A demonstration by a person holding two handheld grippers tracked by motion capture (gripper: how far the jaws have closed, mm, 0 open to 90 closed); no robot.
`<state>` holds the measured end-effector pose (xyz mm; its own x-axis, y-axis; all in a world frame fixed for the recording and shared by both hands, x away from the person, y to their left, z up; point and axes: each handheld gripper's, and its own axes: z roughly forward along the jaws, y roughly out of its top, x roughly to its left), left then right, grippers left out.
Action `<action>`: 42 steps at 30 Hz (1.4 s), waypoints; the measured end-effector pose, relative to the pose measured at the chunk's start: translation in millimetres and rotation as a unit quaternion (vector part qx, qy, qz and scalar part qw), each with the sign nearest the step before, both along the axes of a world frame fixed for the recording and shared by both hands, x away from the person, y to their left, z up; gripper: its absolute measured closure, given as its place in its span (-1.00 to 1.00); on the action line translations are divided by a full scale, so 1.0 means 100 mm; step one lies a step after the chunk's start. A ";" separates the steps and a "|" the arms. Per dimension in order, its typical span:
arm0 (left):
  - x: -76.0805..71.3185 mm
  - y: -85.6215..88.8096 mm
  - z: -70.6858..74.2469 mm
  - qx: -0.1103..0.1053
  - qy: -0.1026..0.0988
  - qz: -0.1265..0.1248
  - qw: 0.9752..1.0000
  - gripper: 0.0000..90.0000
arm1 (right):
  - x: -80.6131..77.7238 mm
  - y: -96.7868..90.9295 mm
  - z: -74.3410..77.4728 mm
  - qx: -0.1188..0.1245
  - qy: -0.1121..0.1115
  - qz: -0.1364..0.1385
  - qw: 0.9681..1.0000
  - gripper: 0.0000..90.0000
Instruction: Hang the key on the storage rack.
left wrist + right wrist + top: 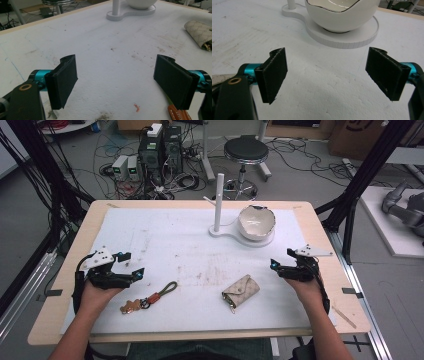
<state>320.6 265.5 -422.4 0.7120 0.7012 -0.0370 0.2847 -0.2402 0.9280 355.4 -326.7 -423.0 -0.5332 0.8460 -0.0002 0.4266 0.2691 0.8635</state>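
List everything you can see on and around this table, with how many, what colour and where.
keychain: one, olive loop, red-brown strap, copper charm; near edge, by the left gripper
key pouch: one, beige patterned; near edge, right of centre
bowl: one, white, wavy dark rim; on the stand's round base, far right of centre
stand: one, white, upright post with a side peg; far centre
white mat: one, stained; covers the table
table: one, light wood
stool: one, black seat; on the floor beyond the table
computer boxes: several, dark, amid cables; floor, far left
left gripper: one, black, jaws open and empty, above the keychain
right gripper: one, black, jaws open and empty, right of the pouch
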 end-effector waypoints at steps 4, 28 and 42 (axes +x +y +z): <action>0.02 -0.02 -0.01 0.004 0.000 -0.003 1.000 -0.58 | 0.02 0.01 -0.02 0.001 0.006 0.000 1.000 -0.60; -0.11 -0.11 0.00 0.009 0.011 -0.025 1.000 -0.58 | 0.05 0.01 -0.04 -0.011 0.011 -0.006 1.000 -0.60; -0.17 -0.38 -0.06 0.069 0.042 -0.092 0.993 -0.58 | 0.06 0.03 -0.06 -0.015 0.017 -0.003 1.000 -0.60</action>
